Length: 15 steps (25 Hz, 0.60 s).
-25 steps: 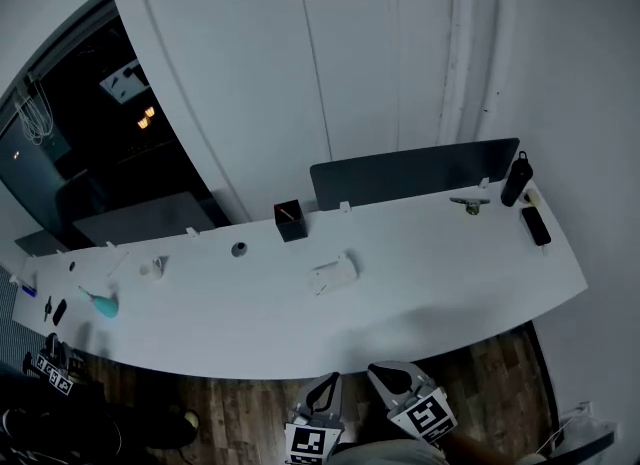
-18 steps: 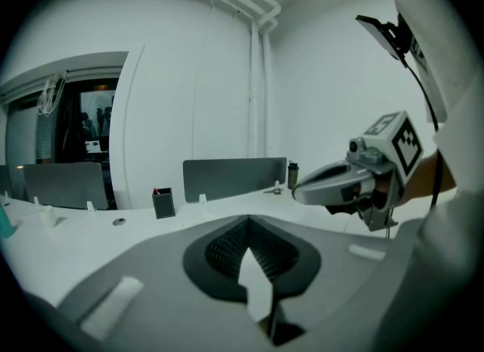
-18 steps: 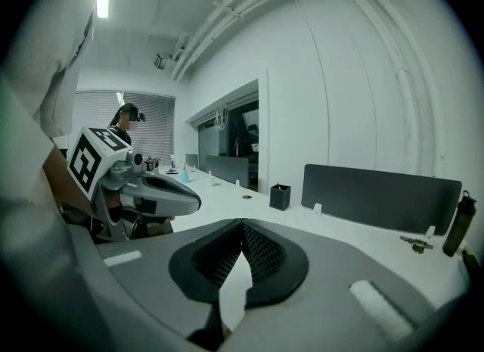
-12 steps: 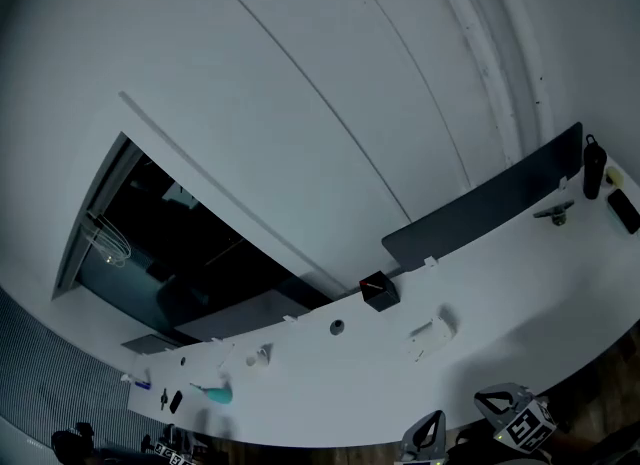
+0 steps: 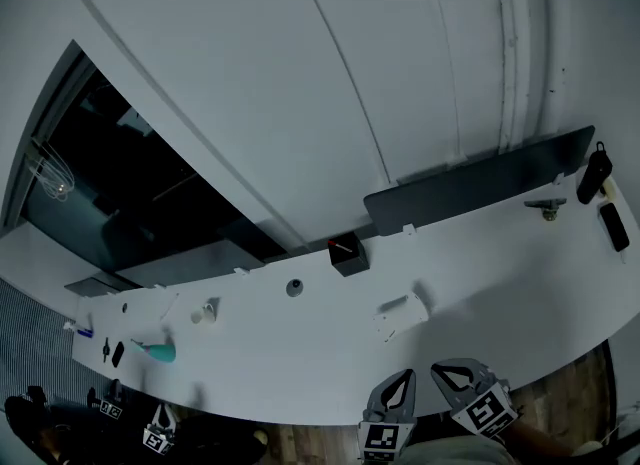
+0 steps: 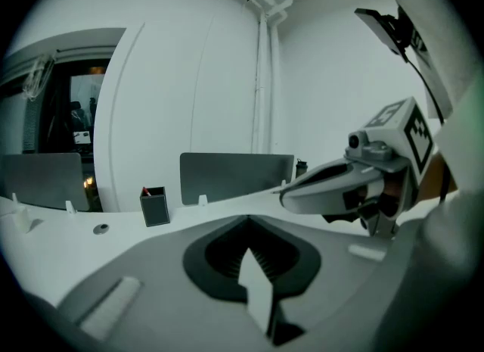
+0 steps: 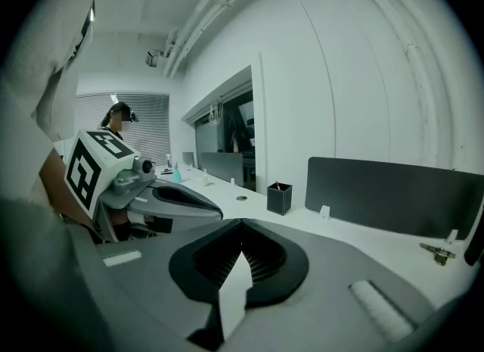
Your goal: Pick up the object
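A small white boxy object (image 5: 402, 311) lies on the long white desk (image 5: 500, 273), near its middle. Both grippers hover side by side at the desk's front edge, just short of that object. My left gripper (image 5: 398, 381) is shut with nothing in it, jaws together (image 6: 248, 220). My right gripper (image 5: 448, 371) is also shut and empty (image 7: 241, 223). Each gripper view shows the other gripper beside it: the right one (image 6: 340, 180) and the left one (image 7: 178, 195).
A black pen holder (image 5: 347, 253) stands behind the white object, before a dark divider panel (image 5: 470, 181). A black bottle (image 5: 594, 175) and a flat black device (image 5: 613, 226) sit at the far right. A teal item (image 5: 155, 351) and a white cup (image 5: 205, 313) are at the left.
The head view swung up toward the wall, then partly back down. Both grippers stay shut at the desk's front edge, now shifted slightly right in view.
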Each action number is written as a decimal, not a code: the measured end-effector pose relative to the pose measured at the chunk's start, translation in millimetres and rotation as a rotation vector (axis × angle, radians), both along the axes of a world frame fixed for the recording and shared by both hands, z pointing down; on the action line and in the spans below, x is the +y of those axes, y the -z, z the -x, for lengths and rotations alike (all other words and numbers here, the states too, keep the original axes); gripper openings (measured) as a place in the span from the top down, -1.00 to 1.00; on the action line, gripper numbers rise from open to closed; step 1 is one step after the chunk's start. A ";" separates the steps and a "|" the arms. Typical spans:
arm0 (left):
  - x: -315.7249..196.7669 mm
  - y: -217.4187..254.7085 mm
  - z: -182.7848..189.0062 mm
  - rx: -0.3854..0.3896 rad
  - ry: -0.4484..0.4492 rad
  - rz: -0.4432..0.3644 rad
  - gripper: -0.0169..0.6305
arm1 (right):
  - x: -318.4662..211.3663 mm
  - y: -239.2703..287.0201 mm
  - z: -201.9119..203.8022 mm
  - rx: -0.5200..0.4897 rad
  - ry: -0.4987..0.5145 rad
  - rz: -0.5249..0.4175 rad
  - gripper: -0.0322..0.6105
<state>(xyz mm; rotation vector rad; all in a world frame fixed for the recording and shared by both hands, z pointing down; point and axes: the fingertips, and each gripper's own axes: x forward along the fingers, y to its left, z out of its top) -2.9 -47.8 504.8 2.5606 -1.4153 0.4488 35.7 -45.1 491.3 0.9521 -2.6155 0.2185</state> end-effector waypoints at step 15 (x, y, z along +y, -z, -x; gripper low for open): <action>-106.7 -24.1 47.4 0.069 -0.078 0.057 0.95 | -93.1 -29.9 48.5 0.164 -0.125 0.081 0.90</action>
